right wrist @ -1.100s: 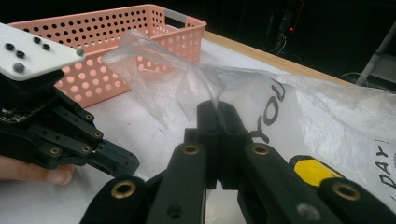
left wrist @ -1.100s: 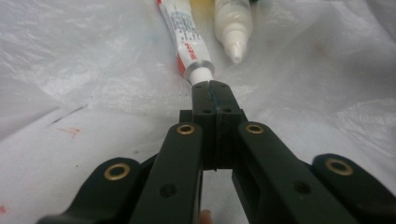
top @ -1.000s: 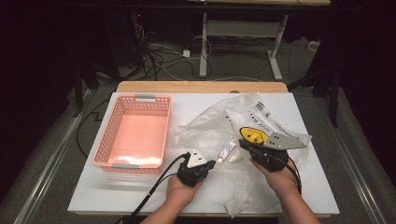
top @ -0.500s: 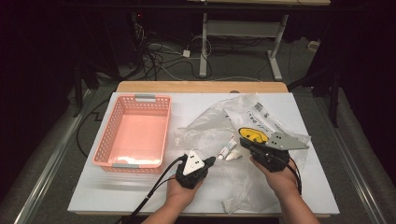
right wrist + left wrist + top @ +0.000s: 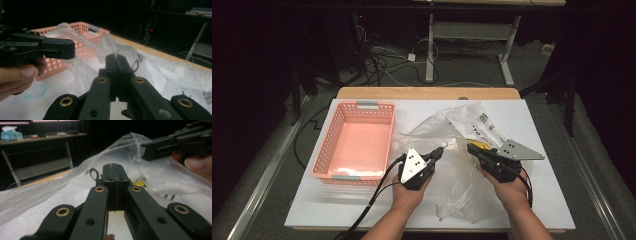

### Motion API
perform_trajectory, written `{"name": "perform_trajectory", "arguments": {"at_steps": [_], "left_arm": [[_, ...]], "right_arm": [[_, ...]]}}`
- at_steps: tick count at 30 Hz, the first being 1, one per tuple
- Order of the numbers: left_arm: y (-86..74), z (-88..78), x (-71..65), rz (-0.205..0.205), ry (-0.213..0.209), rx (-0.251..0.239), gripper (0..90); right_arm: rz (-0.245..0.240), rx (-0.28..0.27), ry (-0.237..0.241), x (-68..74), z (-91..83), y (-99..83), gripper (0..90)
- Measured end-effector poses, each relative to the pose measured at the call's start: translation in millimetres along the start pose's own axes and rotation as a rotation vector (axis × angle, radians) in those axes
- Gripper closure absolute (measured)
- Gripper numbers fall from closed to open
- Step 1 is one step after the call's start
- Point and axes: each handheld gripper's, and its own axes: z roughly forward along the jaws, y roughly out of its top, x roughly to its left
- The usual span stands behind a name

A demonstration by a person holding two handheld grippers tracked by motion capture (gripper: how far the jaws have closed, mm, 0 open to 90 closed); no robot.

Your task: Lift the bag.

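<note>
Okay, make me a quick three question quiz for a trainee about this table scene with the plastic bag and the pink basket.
1. True or false: both claws are shut on the clear plastic bag.
2. Which side of the bag does the pink basket sit on in the high view?
A. left
B. right
C. behind it
3. Fill in: the basket holds ____ of the bag.

Key:
1. True. The left claw and the right claw each pinch the film.
2. A.
3. None; the bag lies on the white table beside it.
</note>
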Motion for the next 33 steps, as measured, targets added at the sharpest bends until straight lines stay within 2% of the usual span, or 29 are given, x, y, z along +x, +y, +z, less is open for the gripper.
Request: {"name": "perform_trajectory", "arguments": {"at_steps": [6, 10, 12, 20, 23, 26, 29, 33], "left_arm": [[25.3, 2.3, 1.7, 0.062, 0.011, -0.072, 89.0], [43.2, 4.9, 2.8, 0.063, 0.006, -0.116, 89.0], [52.5, 6.1, 3.8, 0.077, 0.013, -0.144, 88.9], [94.9, 10.1, 10.0, 0.115, 0.028, -0.254, 89.0], [112.7, 12.6, 8.9, 0.153, 0.035, -0.283, 88.9], [130.7, 15.2, 7.0, 0.173, 0.033, -0.318, 89.0], [146.8, 19.3, 4.0, 0.183, 0.026, -0.341, 88.9], [158.6, 20.1, 1.8, 0.184, 0.022, -0.379, 88.9]], "right_arm": [[-0.006, -0.067, -0.028, -0.1, -1.8, 16.3, 90.0], [0.003, -0.103, -0.063, -3.4, -1.3, 27.7, 90.0], [-0.015, -0.123, -0.085, -5.5, -0.7, 35.7, 90.0], [-0.021, -0.242, -0.155, -14.0, -1.6, 64.7, 90.0], [-0.024, -0.273, -0.170, -19.0, -2.7, 76.8, 90.0], [-0.024, -0.297, -0.189, -22.9, -4.0, 89.7, 90.0], [-0.020, -0.323, -0.200, -27.9, -7.0, 102.2, 90.0], [-0.018, -0.363, -0.220, -32.2, -15.2, 115.7, 90.0]]}}
